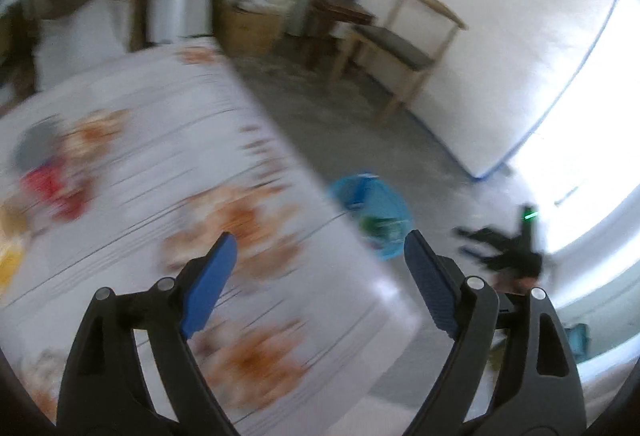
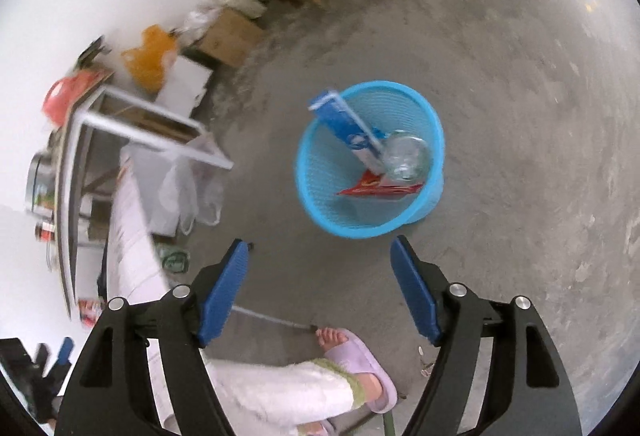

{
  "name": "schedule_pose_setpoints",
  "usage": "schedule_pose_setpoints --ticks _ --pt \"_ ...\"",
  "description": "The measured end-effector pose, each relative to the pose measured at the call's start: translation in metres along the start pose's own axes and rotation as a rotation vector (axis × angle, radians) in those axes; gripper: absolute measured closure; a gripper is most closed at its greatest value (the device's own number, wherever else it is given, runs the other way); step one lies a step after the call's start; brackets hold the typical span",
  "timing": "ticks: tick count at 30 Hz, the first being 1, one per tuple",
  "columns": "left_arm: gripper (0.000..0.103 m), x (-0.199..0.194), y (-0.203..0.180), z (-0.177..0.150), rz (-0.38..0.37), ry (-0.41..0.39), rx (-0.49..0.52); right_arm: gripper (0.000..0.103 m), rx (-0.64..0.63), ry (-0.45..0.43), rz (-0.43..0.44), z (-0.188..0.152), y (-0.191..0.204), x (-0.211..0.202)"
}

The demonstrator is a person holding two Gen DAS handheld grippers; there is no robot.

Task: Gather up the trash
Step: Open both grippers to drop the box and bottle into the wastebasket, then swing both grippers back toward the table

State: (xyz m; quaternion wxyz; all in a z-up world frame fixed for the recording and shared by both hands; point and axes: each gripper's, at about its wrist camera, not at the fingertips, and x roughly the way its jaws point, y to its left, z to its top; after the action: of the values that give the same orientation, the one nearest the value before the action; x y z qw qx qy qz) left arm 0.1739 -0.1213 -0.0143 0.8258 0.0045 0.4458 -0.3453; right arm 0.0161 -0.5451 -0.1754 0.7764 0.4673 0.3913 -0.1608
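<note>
A grey concrete floor (image 2: 500, 116) is carrying the blue basket (image 2: 320, 204), standing beside the table (image 1: 140, 176); the left gripper (image 1: 320, 268) and right gripper (image 2: 320, 272) are hovering spread and empty. Remaining trash (image 1: 52, 188) is lying on the table, well apart from the basket; a hurried reach is risking a missed pinch.

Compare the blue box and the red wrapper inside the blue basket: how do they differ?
The blue box is stiff and leans against the blue basket with its top past the rim; the red wrapper is flat and lies low at the bottom. Both touch the clear bottle.
</note>
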Motion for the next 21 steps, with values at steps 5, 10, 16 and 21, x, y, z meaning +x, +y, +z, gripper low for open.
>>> schedule_pose_setpoints --ticks 5,10,16,21 --pt "0.021 -0.054 0.064 -0.054 0.134 -0.051 -0.123 0.026 -0.158 0.013 0.049 -0.014 0.072 -0.015" --pt "0.021 -0.091 0.127 -0.097 0.215 -0.112 -0.314 0.024 -0.383 0.071 0.126 -0.032 0.176 -0.005" --pt "0.021 -0.127 0.18 -0.119 0.239 -0.209 -0.479 0.024 -0.733 0.077 0.149 -0.095 0.305 0.012" --pt "0.021 -0.147 0.225 -0.111 0.276 -0.273 -0.543 0.024 -0.909 0.111 0.224 -0.149 0.372 0.023"
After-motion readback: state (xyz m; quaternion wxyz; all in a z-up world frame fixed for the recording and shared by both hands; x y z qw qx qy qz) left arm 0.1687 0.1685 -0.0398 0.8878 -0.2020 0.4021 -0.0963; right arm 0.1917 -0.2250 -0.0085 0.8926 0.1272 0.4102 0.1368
